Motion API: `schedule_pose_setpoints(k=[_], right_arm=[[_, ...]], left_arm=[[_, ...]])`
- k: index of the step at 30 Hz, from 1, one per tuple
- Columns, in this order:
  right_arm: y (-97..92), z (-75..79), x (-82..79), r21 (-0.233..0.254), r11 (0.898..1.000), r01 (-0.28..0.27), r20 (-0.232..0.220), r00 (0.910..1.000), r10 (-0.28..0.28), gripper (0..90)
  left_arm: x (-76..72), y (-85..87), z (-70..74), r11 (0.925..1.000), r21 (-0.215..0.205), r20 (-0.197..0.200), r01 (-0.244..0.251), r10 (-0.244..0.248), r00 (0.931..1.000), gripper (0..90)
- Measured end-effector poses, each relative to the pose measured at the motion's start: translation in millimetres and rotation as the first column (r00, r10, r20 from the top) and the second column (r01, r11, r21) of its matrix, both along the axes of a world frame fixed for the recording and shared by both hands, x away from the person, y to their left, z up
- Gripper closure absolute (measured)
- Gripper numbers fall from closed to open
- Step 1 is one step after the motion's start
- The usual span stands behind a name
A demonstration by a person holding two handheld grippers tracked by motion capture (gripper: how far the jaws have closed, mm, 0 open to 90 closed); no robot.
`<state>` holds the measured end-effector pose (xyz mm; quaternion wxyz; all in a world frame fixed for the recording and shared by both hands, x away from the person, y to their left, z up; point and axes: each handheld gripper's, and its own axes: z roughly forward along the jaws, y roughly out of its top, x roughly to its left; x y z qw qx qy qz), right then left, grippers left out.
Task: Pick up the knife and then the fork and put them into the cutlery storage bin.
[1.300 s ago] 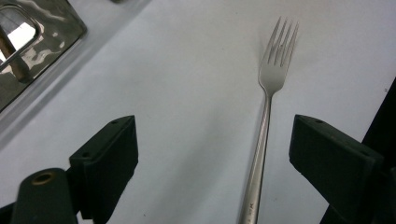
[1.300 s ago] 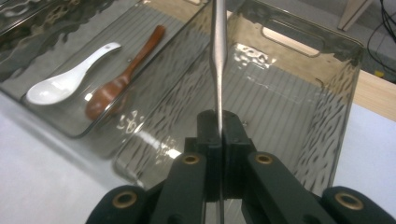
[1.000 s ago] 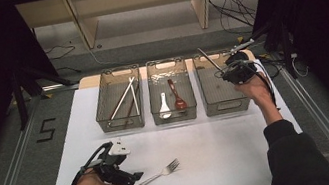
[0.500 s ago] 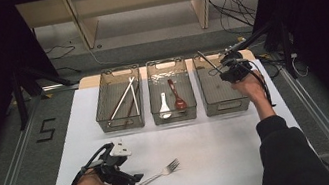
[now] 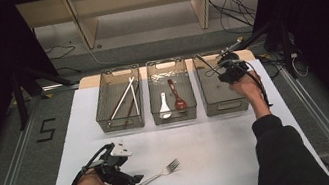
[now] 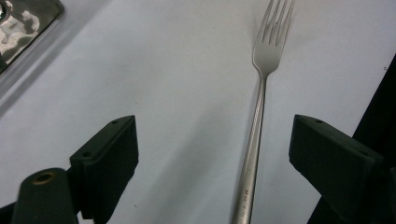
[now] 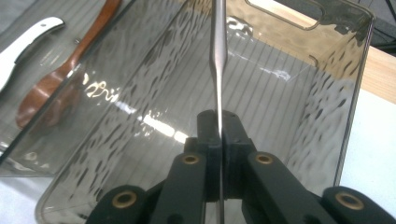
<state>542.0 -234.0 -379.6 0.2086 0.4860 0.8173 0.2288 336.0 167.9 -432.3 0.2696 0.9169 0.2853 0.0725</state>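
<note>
Right gripper [image 7: 218,140] has its jaws clamped on a thin metal utensil [image 7: 218,60], over the right-hand bin [image 5: 223,105]. Left gripper [image 6: 212,149] rests on the tabletop [image 5: 221,139], jaws apart around the fork [image 6: 259,116].

Two pale chopsticks [image 5: 123,99] and a darker pair are seen lying aslant in the left smoked-plastic tray [image 5: 103,114]. In the middle smoked-plastic tray [image 5: 189,99] a white ceramic soup spoon [image 5: 164,106] and a reddish-brown wooden spoon [image 5: 176,95] are laid side by side. A black numeral five [image 5: 46,130] is marked on the grey floor, left of the white worktop [image 5: 223,153].
</note>
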Motion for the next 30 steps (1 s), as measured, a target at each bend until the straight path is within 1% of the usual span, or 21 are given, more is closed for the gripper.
schedule_pose_setpoints(k=[2,4,5,6,7,8,11,13,15,18,20,22,25,27,28,30], right_arm=[[-0.2,-1.4,1.6,0.000,1.000,0.007,-0.009,0.9999,-0.007,89.0],[-0.8,-2.3,3.0,0.011,1.000,0.017,-0.007,0.9998,-0.017,88.2],[-0.8,-2.1,3.4,0.014,1.000,0.028,0.005,0.9996,-0.028,82.6],[-1.1,-0.8,4.0,0.030,0.999,0.035,0.015,0.9993,-0.035,76.4],[-1.1,1.6,4.5,0.047,0.998,0.034,0.013,0.9993,-0.035,72.1],[-0.6,4.6,4.3,0.052,0.998,0.026,0.016,0.9995,-0.027,69.0],[1.1,14.2,1.6,0.056,0.998,0.000,0.039,0.9992,-0.002,64.3],[2.3,18.6,-2.1,0.066,0.998,-0.015,0.051,0.9986,0.011,59.2],[3.8,21.1,-6.3,0.070,0.997,-0.029,0.053,0.9983,0.025,56.2],[6.5,23.6,-14.3,0.070,0.996,-0.053,0.053,0.9974,0.050,47.8],[7.7,25.9,-21.3,0.086,0.994,-0.073,0.064,0.9957,0.067,45.3],[8.3,27.8,-28.4,0.119,0.989,-0.091,0.077,0.9936,0.082,42.6],[10.4,29.4,-39.8,0.149,0.982,-0.120,0.089,0.9902,0.107,38.7],[12.0,29.4,-50.1,0.154,0.978,-0.141,0.096,0.9872,0.128,36.8],[12.2,28.8,-56.1,0.160,0.974,-0.158,0.102,0.9844,0.143,36.2],[12.3,26.6,-69.7,0.162,0.969,-0.189,0.108,0.9790,0.173,35.0]], left_arm=[[-0.1,-0.3,-0.2,1.0000,0.000,0.001,0.000,0.000,1.0000,15.4],[-0.1,-0.1,0.3,1.0000,-0.003,0.001,0.000,0.000,1.0000,15.4],[0.0,0.0,0.6,1.0000,-0.002,-0.001,0.000,0.000,1.0000,15.4],[-0.1,0.0,0.5,1.0000,-0.003,0.001,-0.001,0.001,1.0000,15.4],[-0.1,0.1,0.6,1.0000,-0.002,-0.001,0.000,0.000,1.0000,15.4],[-0.2,0.1,0.5,1.0000,-0.001,-0.001,0.000,0.000,1.0000,15.4],[-0.2,-0.1,0.6,1.0000,0.000,-0.001,0.001,-0.001,1.0000,15.4],[-0.4,-0.2,0.4,1.0000,-0.001,-0.002,0.002,-0.002,1.0000,15.4],[-0.4,-0.5,-0.4,1.0000,0.002,-0.003,0.001,-0.001,1.0000,15.4],[0.0,0.0,-0.8,0.9999,0.009,-0.010,0.005,-0.005,0.9999,15.4],[0.5,0.0,-1.2,0.9999,0.013,-0.013,0.006,-0.006,0.9999,15.5],[1.0,0.0,-1.7,0.9998,0.017,-0.021,0.010,-0.010,0.9997,15.6],[0.5,-0.6,-3.0,0.9996,0.028,-0.022,0.007,-0.006,0.9997,15.7],[0.3,-0.6,-3.5,0.9993,0.036,-0.023,0.008,-0.007,0.9997,15.8],[0.3,-0.6,-4.0,0.9992,0.040,-0.026,0.006,-0.005,0.9996,15.7],[0.7,-0.3,-4.8,0.9980,0.061,-0.031,0.014,-0.012,0.9994,15.7]])
